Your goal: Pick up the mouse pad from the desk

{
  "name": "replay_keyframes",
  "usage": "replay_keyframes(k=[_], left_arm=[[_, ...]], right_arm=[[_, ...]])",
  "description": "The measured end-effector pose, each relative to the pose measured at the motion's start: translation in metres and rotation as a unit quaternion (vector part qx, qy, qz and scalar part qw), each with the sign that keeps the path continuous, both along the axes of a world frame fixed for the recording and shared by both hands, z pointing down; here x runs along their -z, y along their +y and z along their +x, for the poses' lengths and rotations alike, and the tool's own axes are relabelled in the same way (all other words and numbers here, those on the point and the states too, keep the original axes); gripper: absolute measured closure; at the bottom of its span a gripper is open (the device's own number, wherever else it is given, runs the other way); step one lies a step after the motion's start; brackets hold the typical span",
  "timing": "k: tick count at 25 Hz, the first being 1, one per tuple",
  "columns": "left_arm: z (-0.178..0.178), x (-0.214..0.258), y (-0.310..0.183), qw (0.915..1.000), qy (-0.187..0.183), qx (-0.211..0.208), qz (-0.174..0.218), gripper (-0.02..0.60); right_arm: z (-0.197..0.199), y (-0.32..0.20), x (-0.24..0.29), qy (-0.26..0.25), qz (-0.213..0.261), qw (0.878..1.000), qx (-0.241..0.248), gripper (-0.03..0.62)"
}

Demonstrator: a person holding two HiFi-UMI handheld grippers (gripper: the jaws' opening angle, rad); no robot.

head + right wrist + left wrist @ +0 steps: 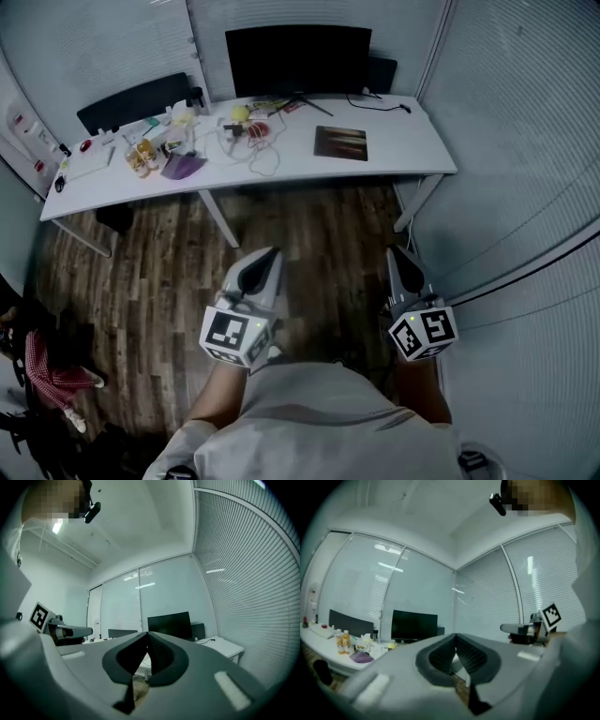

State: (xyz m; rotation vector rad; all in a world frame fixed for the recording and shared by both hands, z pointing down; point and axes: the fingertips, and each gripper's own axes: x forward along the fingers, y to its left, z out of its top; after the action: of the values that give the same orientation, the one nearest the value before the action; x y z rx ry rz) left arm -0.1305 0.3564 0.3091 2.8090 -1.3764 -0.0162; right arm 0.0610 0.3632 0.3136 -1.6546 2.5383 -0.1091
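The mouse pad (pixel 340 143), a dark rectangle with a reddish sheen, lies flat on the white desk (pixel 412 150), right of centre and in front of the black monitor (pixel 298 58). Both grippers hang well short of the desk, over the wooden floor, close to the person's body. My left gripper (pixel 269 253) is shut with nothing between its pads. My right gripper (pixel 398 251) is also shut and empty. In the left gripper view the jaws meet at the tip (pixel 455 635); in the right gripper view they meet likewise (pixel 147 633). The pad itself shows in neither gripper view.
The desk's left half holds clutter: bottles (pixel 141 156), a purple cloth (pixel 183 167), tangled white cables (pixel 255 150) and a keyboard (pixel 89 161). Another black cable (pixel 380 103) runs at the back right. Desk legs (pixel 218 217) stand ahead. Blinds cover the walls on the right.
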Motion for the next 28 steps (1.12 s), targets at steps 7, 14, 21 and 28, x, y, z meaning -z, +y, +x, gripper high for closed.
replay_keyframes(k=[7,14,21,28], left_arm=[[-0.014,-0.010,-0.010,0.9999,0.000,-0.004,-0.013,0.579],[-0.045,-0.016,-0.024,0.9998,0.002,-0.011,-0.019,0.580],[-0.093,-0.029,-0.038,0.9992,0.014,-0.029,-0.022,0.580],[-0.104,-0.044,-0.054,0.9975,0.035,-0.054,-0.029,0.578]], right_arm=[[-0.003,-0.015,-0.015,-0.042,-0.043,0.998,-0.017,0.589],[-0.038,-0.024,-0.021,-0.029,-0.055,0.998,-0.016,0.589],[-0.096,-0.039,-0.024,-0.009,-0.051,0.999,-0.016,0.589],[-0.119,-0.052,-0.028,0.026,-0.065,0.997,-0.017,0.589]])
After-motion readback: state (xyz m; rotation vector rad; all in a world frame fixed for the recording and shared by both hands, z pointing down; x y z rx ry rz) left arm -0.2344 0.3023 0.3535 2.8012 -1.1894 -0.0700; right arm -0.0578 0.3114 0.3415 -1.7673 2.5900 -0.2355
